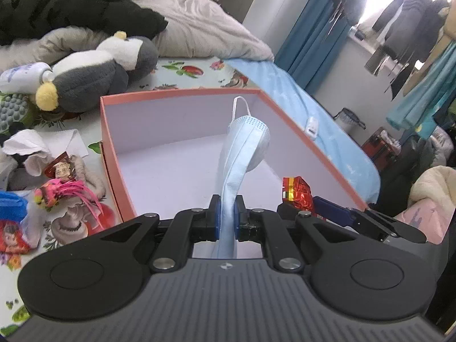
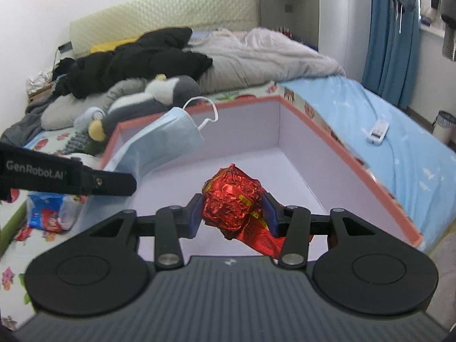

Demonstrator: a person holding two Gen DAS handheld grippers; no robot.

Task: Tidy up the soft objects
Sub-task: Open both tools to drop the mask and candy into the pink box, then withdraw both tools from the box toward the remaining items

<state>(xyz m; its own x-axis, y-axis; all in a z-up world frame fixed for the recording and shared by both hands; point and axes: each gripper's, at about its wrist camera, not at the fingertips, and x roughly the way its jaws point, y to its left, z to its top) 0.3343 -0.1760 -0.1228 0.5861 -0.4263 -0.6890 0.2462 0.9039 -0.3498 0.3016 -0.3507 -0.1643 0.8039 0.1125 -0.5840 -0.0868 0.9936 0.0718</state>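
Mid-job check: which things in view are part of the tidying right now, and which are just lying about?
In play: face mask in left hand-held gripper; red foil wrapper in right hand-held gripper; box.
Lying about: penguin plush, black jacket, white bottle.

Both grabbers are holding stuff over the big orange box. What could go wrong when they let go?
1. The face mask is long and floppy in the left gripper; its ear loop reaches rim height, so it might drape over the box edge instead of falling in.
2. The crinkly red wrapper in the right gripper trails a loose tail below the fingers, which might snag when they open.
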